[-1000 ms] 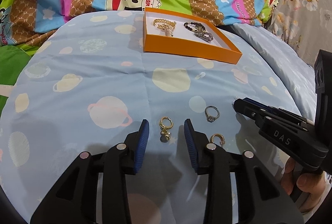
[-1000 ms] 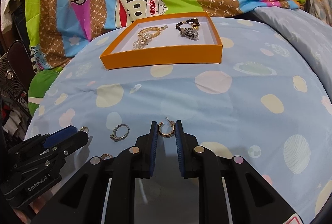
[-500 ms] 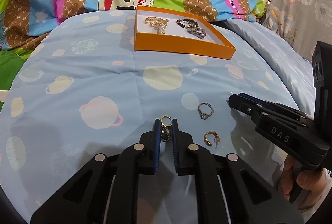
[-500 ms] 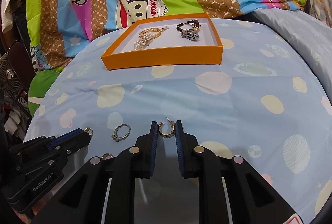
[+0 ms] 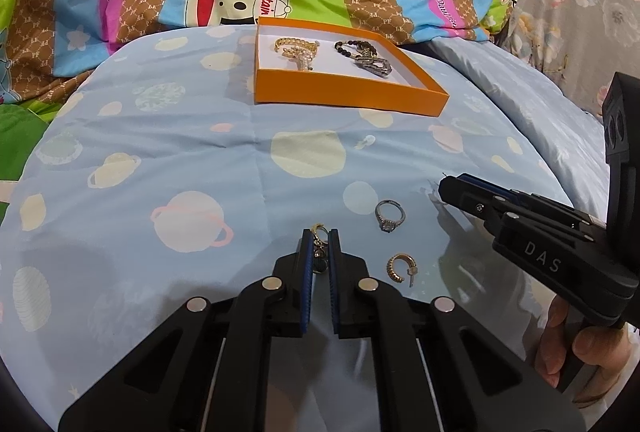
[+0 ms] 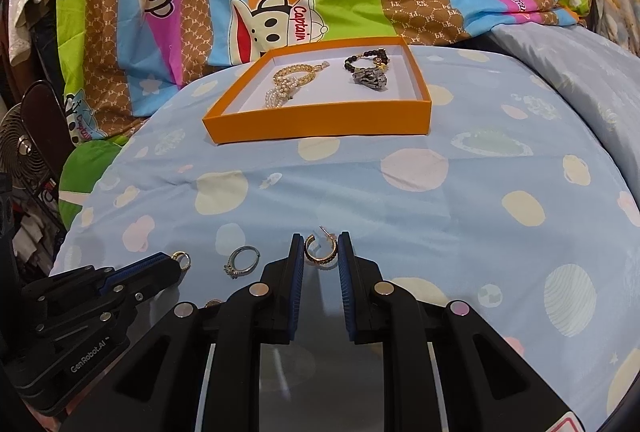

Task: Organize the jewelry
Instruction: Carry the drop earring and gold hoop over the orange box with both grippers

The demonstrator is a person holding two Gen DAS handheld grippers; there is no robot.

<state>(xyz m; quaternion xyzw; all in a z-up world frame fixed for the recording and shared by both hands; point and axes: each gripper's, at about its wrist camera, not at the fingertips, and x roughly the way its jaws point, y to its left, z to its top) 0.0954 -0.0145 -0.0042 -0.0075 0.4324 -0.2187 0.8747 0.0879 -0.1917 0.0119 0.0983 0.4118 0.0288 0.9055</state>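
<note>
Having closed since before, left claw [image 5: 320, 244] grips dangling earring [image 5: 319, 252].

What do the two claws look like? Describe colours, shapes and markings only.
Both are black plastic frames with cut-out openings and round silver studs. Each finger ends in a ribbed blue pad. The left claw carries white "GenRobot.AI" lettering; the right claw reads "DAS". No cables or sleeves show.

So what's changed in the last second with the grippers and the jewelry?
The left gripper closed its wide-open jaws onto the drop earring. The right gripper kept its hoop earring. The ring, the other hoop and the box stayed put.
</note>
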